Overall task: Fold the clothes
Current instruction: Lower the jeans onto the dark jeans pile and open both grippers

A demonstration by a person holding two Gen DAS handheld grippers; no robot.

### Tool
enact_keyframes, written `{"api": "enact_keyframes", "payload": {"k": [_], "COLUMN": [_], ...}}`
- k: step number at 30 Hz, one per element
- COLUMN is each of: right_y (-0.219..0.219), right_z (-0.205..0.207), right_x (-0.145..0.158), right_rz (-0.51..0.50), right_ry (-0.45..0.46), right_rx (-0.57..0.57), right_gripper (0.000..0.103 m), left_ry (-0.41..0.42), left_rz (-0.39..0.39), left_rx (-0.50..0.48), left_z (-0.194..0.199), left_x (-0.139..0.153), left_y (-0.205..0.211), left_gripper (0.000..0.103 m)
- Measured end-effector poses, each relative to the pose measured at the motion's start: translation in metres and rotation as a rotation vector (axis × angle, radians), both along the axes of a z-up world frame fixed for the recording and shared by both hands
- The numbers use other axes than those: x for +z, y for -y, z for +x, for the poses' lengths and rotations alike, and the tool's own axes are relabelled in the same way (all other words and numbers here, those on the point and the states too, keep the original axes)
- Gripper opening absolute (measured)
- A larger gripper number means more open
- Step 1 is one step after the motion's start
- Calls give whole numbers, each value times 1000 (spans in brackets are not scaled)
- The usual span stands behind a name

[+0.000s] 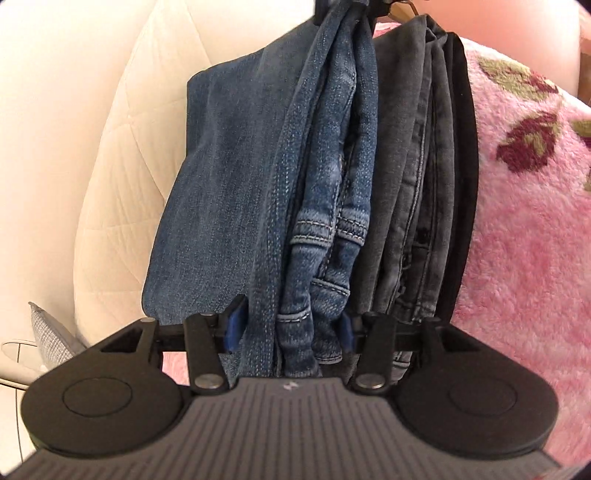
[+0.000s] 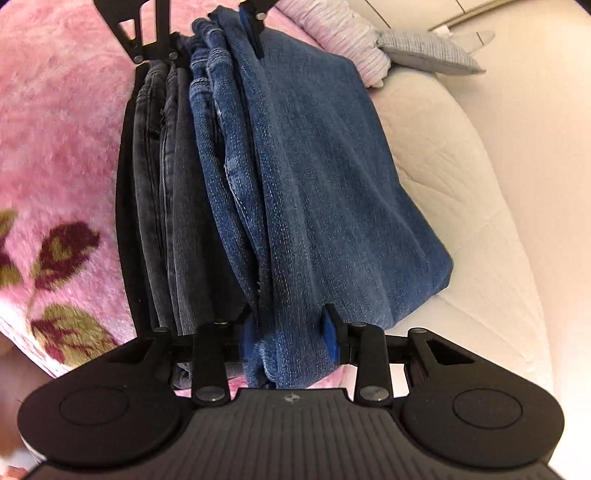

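Observation:
Folded blue jeans (image 1: pixel 236 177) (image 2: pixel 325 192) stretch between both grippers. My left gripper (image 1: pixel 291 326) is shut on one end of the bundle, its blue pads (image 1: pixel 234 326) pressing the denim layers. At the opposite end my right gripper (image 2: pixel 290 334) is shut on the blue jeans too. The left gripper (image 2: pixel 218 33) also shows at the top of the right wrist view. Folded grey jeans (image 1: pixel 413 166) (image 2: pixel 155 184) lie right against the blue ones, and a black garment (image 1: pixel 461 166) (image 2: pixel 123 203) lies beyond them.
A fluffy pink blanket (image 1: pixel 524 229) (image 2: pixel 55 129) with dark red flowers lies under the pile on one side. On the other is a white quilted cushion (image 1: pixel 122 166) (image 2: pixel 461 184). A grey pillow (image 2: pixel 424 51) and a pale pink knit item (image 2: pixel 347 40) sit near the far end.

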State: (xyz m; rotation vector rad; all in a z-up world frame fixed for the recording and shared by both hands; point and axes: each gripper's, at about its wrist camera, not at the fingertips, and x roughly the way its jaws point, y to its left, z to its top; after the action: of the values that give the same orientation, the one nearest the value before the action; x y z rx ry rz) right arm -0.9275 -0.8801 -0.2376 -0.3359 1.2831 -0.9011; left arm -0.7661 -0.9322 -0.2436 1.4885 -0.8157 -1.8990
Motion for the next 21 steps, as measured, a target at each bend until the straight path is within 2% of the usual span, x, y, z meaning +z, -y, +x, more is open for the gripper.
{"api": "enact_keyframes", "payload": {"k": [1,4,11,14,18,21], "right_y": [2,-6,-23,-15,-17,-20], "right_z": [0,-2,19,20,22,24], "right_x": [3,18,14,12,10,15], "right_rz": [4,-6,42,41,60,73], "right_ry": [16,38,38,46,38,47], "right_rx": [-12,-37,-32,-47,-52,-61], "right_gripper": [22,22,22,21,29,32], "left_ry": [-8,-30,-1,-6,4,-12], "left_rz": [-8,-31,-34,-36,-62,-26], "left_rx": [-2,-9,-36,-38,-50,-19], "left_z": [3,11,29,30,33,40], "left_x": [2,9,-12,-13,-18,-5], "left_y": [-2,-6,-11,-9,-17,-20], "left_gripper": [43,41,41,42,43,49]}}
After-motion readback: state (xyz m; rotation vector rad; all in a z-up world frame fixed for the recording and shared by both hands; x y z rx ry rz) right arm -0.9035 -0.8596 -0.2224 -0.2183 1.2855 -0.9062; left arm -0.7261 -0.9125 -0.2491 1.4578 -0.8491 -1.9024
